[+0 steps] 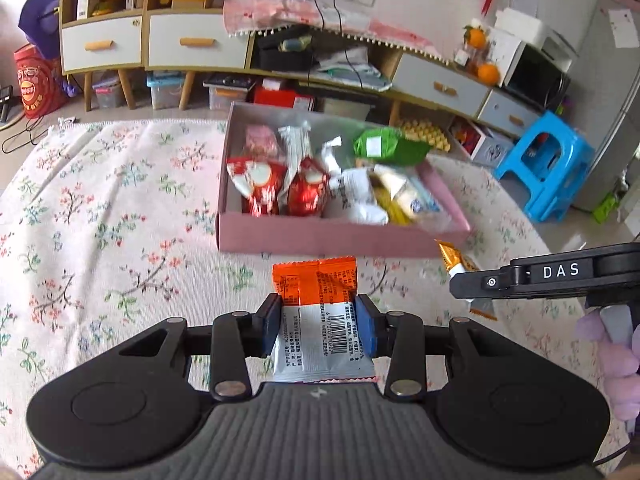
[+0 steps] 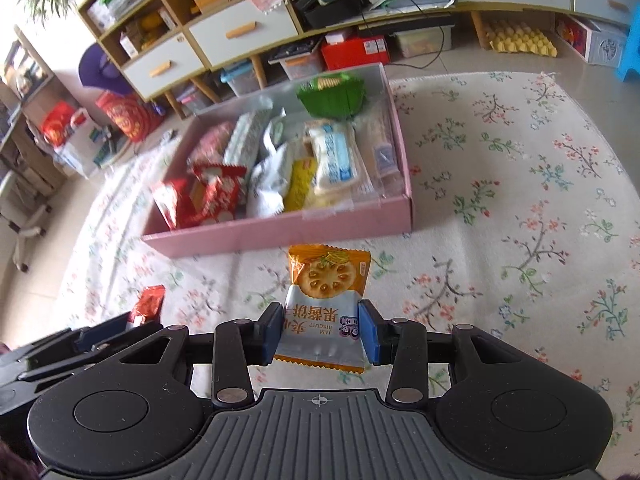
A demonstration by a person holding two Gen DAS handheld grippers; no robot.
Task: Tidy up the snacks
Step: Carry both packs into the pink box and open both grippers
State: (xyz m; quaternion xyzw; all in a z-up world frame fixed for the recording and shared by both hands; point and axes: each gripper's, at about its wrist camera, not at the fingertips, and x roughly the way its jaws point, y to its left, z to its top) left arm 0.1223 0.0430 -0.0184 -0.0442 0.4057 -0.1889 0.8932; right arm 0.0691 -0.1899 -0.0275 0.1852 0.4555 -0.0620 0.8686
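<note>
My left gripper (image 1: 319, 312) is shut on an orange and white snack packet (image 1: 322, 320), held above the floral cloth just in front of the pink box (image 1: 320, 240). My right gripper (image 2: 320, 320) is shut on a yellow-orange jam biscuit packet (image 2: 326, 300), also just in front of the pink box (image 2: 280, 232). The box holds several snacks: red packets (image 1: 258, 188), a green packet (image 1: 384, 146), white and yellow packets (image 2: 332, 160). In the left wrist view the right gripper (image 1: 464, 284) shows at right with the biscuit packet (image 1: 456, 258). The left gripper's packet shows as a red-orange corner in the right wrist view (image 2: 148, 304).
The box sits on a floral cloth (image 1: 100, 220) covering a low surface. Behind it stands a long cabinet with drawers (image 1: 192, 44) and storage boxes beneath. A blue plastic stool (image 1: 548, 164) is at the right, a red bag (image 1: 34, 80) at the left.
</note>
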